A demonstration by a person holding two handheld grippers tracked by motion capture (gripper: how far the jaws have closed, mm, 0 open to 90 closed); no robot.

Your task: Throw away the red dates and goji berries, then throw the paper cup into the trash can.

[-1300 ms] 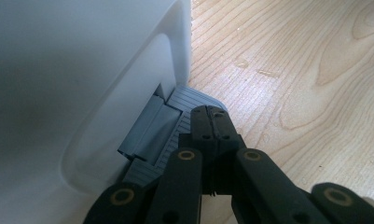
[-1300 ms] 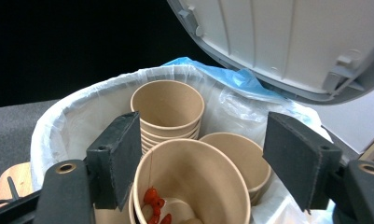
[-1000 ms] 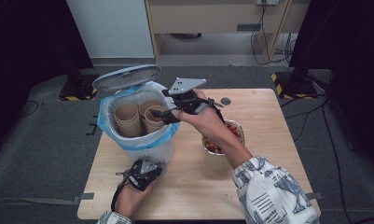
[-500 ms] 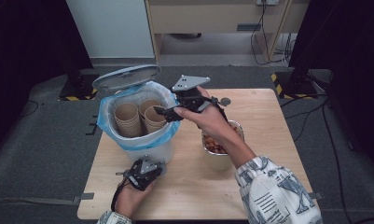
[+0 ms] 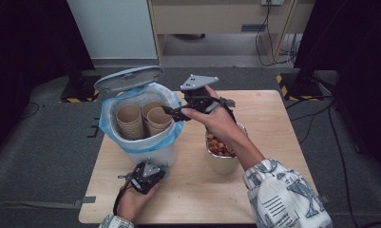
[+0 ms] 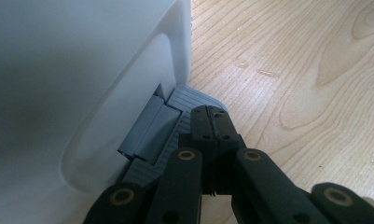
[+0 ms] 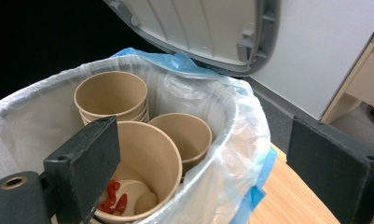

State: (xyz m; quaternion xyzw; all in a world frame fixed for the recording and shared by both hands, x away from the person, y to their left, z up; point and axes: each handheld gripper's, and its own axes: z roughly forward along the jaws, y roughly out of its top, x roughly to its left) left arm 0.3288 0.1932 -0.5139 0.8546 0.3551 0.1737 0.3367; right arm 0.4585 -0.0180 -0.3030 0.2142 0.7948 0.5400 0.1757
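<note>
A white pedal bin (image 5: pixel 147 153) lined with a blue-edged bag stands on the table with its grey lid (image 5: pixel 128 78) raised. Several brown paper cups (image 5: pixel 145 118) stand inside. One cup (image 7: pixel 147 158) holds red food scraps. My right gripper (image 5: pixel 171 113) hovers at the bin's right rim, above that cup. Its jaws have just been opening and stand wide apart, and the pads (image 7: pixel 89 163) press on nothing. My left gripper (image 6: pixel 210 116) is shut, with its tip on the grey pedal (image 6: pixel 149 126) at the bin's foot.
A bowl (image 5: pixel 222 164) of red and orange food sits on the wooden table (image 5: pixel 273 123) under my right forearm. The table's right half is bare wood. Beyond the table are a dark floor, cables and a cabinet.
My right gripper has drawn back slightly to the right from above the cups, and its jaws look wider. The left gripper has stayed on the pedal and the lid stays up.
</note>
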